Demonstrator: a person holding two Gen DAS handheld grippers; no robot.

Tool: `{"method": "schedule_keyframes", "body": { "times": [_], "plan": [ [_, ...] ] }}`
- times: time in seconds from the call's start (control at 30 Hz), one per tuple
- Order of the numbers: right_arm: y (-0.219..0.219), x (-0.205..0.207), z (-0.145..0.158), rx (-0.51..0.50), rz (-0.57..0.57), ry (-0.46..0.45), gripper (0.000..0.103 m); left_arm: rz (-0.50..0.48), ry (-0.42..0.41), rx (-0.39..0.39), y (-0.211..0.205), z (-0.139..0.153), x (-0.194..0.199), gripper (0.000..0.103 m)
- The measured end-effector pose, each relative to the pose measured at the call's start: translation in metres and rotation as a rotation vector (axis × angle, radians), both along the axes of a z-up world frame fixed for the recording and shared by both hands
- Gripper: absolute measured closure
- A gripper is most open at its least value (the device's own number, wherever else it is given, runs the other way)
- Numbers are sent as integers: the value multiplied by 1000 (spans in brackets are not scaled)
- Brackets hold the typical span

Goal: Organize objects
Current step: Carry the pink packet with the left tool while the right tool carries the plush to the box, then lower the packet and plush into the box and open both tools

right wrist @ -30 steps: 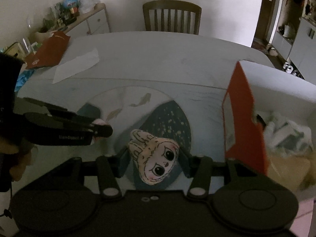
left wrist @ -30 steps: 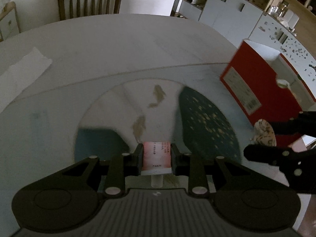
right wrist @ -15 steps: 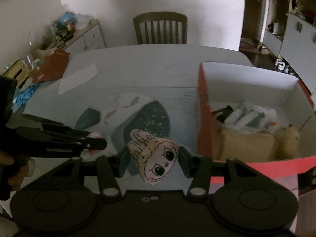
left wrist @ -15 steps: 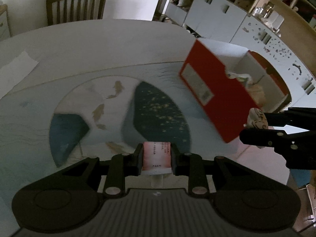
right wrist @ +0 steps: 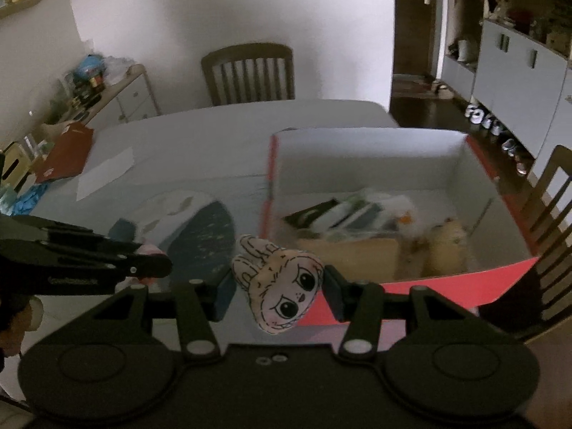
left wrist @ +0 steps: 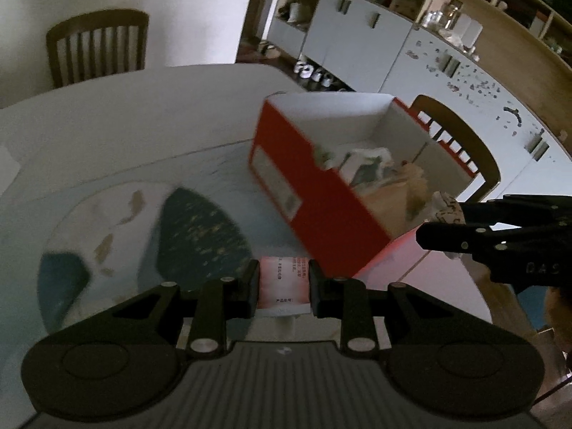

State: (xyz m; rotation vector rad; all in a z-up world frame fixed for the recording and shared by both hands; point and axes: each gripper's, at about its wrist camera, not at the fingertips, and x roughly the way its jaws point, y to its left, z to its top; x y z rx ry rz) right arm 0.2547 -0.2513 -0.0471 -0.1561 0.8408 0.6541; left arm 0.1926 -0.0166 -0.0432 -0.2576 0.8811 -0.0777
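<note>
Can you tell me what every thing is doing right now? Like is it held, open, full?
left gripper: shut on the pink packet
pink packet: held upright between the fingers, off the table
right gripper: shut on the bunny-face plush
bunny-face plush: held, tilted, near the box's front corner
red box: open, no lid, partly filled
things in the box: piled, blurred
chair: empty

We're in a home dining room: a pale table (right wrist: pixel 221 132) with wooden slat-back chairs (right wrist: pixel 250 71) pulled up, grey cupboards (left wrist: pixel 357 46) under open shelves (crammed with household bits), shoes (right wrist: pixel 489 125) lined along the floor.
</note>
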Motion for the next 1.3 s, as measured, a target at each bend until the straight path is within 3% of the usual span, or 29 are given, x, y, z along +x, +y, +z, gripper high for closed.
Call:
{"method": "schedule_keyframes", "body": {
  "times": [0.67,1.03,1.3],
  "plan": [
    [-72,82,-15,-39,-80,-33,52,-98,-79,117,-95,25,110,77],
    [-67,113,-45,-67,-54,10,52,-99,-9,245,-111,-4,170,77],
    [-61,125,-63,-102,-49,21,51,-102,34,270,-116,-22,192,77]
  ]
}}
